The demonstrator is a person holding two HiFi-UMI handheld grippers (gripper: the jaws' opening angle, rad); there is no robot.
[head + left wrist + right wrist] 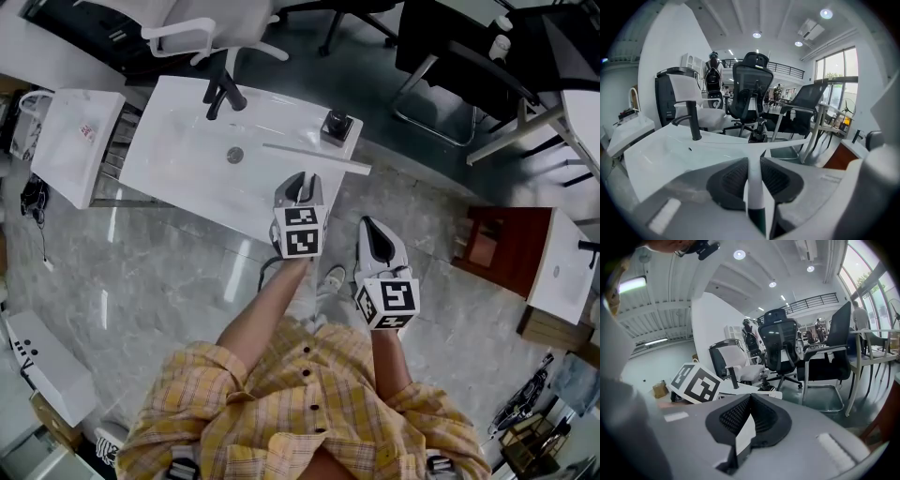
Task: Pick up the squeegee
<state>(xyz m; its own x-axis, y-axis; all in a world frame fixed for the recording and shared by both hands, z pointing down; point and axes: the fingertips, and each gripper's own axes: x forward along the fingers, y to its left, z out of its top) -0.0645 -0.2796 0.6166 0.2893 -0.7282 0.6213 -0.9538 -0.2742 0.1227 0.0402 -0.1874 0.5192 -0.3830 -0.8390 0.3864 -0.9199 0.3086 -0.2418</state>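
**A:** Head view first. Where is it?

**B:** The white, T-shaped plastic squeegee (314, 157) hangs over the right edge of the glossy white washbasin (178, 159). Its long blade is roughly level, and the black metal tap (223, 94) stands further back. The left gripper (302, 186) has its handle. The right gripper (375, 232) sits just beside the left one, apart from the squeegee.

**A:** How will it handle?

**B:** I'd judge it light and stiff, with a smooth handle that could slip and a softer blade edge. The handle is the place to hold it, close below the blade, so the long bar doesn't swing.

**A:** And the left gripper view?

**B:** It shows the grip itself, which the head view hides. The ribbed jaws are clamped on the handle's white stem (753, 185), which turns dark green nearer the camera. The blade crosses just beyond the tips.

**A:** Right gripper view?

**B:** Its jaws meet at the tips with nothing between them. Only this view shows the left gripper's black-and-white marker cube (696, 383) from the side. I can't read the hold on the squeegee from here.
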